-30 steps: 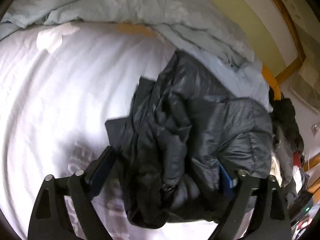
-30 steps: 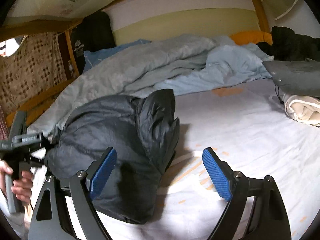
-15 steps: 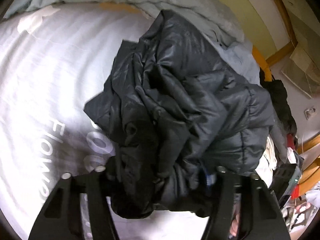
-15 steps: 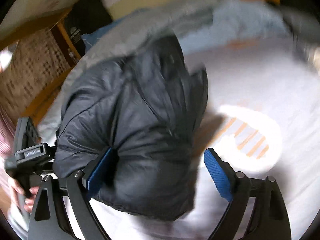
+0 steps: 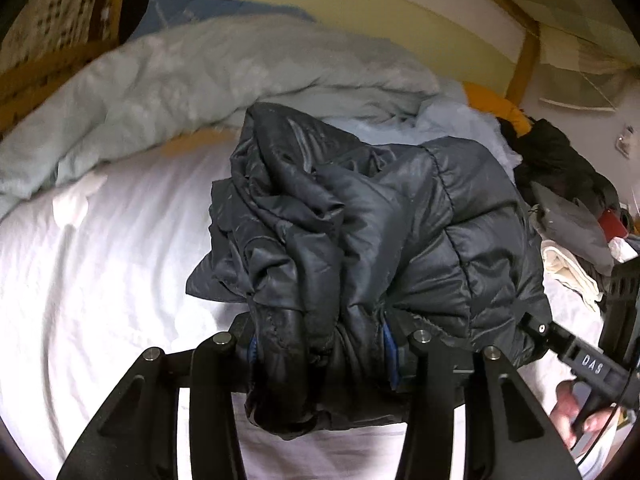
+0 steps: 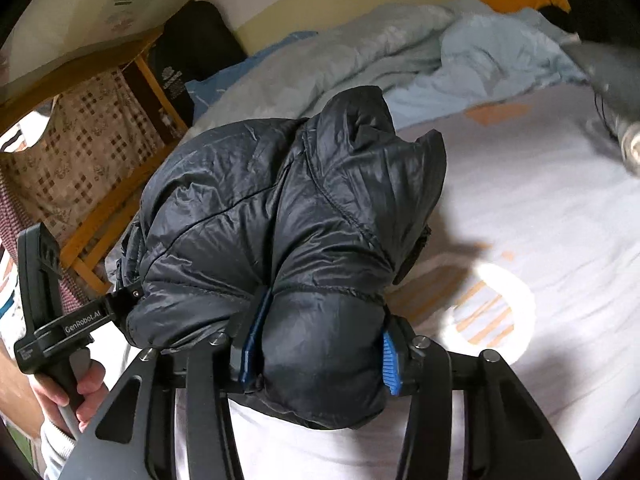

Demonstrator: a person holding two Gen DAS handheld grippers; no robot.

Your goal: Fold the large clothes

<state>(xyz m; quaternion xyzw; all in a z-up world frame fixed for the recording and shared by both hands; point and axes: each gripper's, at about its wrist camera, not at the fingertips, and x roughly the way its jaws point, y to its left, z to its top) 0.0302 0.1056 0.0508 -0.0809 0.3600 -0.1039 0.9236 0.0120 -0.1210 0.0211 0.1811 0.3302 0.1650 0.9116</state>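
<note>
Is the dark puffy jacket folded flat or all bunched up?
Bunched up. The jacket is a crumpled lump, pinched by the left gripper and right gripper over the white bed sheet.

Home bedroom, white-sheeted bed (image 5: pixel 100 280), rumpled blue duvet (image 5: pixel 208 76), wooden bed frame (image 6: pixel 116 208)

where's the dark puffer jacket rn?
The puffer jacket is centre frame in both wrist views, bunched over the white sheet, clamped by the left gripper and right gripper.
</note>
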